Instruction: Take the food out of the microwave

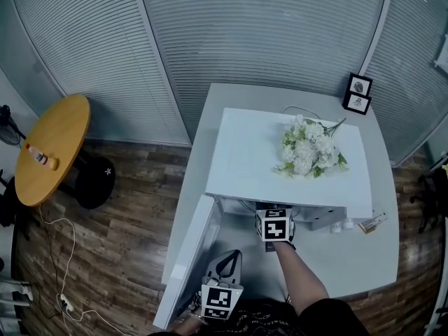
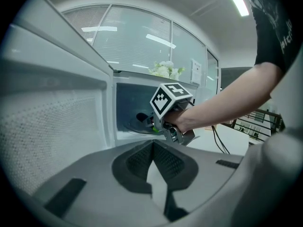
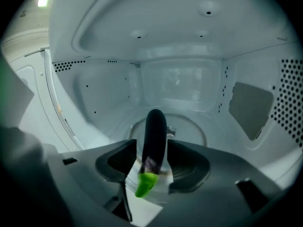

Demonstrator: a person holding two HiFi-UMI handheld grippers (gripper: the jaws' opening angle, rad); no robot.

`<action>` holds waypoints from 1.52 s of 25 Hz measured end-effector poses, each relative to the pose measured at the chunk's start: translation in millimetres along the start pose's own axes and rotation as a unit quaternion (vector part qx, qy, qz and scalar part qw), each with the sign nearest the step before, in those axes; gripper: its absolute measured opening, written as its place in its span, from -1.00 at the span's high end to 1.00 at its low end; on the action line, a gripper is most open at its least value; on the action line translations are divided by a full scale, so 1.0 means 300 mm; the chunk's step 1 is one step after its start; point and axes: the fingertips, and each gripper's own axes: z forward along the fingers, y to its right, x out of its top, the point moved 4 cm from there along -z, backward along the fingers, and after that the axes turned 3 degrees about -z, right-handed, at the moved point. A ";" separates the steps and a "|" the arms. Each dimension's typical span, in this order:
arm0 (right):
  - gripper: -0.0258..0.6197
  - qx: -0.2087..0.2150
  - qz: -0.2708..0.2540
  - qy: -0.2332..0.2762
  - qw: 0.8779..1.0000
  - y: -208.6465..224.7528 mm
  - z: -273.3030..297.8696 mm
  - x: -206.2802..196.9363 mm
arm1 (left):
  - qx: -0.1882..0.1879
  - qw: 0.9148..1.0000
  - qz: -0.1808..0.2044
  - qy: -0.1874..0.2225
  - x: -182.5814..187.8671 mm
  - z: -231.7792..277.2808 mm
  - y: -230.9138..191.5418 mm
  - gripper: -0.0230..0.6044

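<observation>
A white microwave (image 1: 245,161) stands on a white table (image 1: 350,257) with its door (image 1: 190,257) swung open to the left. My right gripper (image 3: 152,159) reaches into the cavity and is shut on a dark purple eggplant (image 3: 154,138) with a green stem end, held over the glass turntable (image 3: 191,126). In the left gripper view the right gripper (image 2: 163,119) and the eggplant (image 2: 142,118) show at the cavity mouth. My left gripper (image 1: 226,270) hangs before the open door, its jaws (image 2: 152,148) together and holding nothing.
White flowers (image 1: 308,149) lie on top of the microwave. Two photo frames (image 1: 358,93) stand at the table's far right corner, small items (image 1: 371,222) by its right edge. A round wooden table (image 1: 52,145) with a bottle (image 1: 38,156) stands at left; a cable (image 1: 59,257) trails on the floor.
</observation>
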 end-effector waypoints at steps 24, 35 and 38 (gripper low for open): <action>0.48 0.010 -0.031 0.036 0.999 -0.027 -0.080 0.032 | 0.022 1.000 -0.008 0.012 -0.008 -0.046 -0.004 0.90; 0.48 0.004 -0.037 0.040 0.999 -0.009 -0.154 -0.001 | 0.024 0.999 -0.014 0.019 -0.026 -0.080 0.020 0.90; 0.48 0.004 -0.037 0.041 0.998 -0.007 -0.176 -0.011 | 0.023 0.999 -0.017 0.019 -0.035 -0.086 0.025 0.90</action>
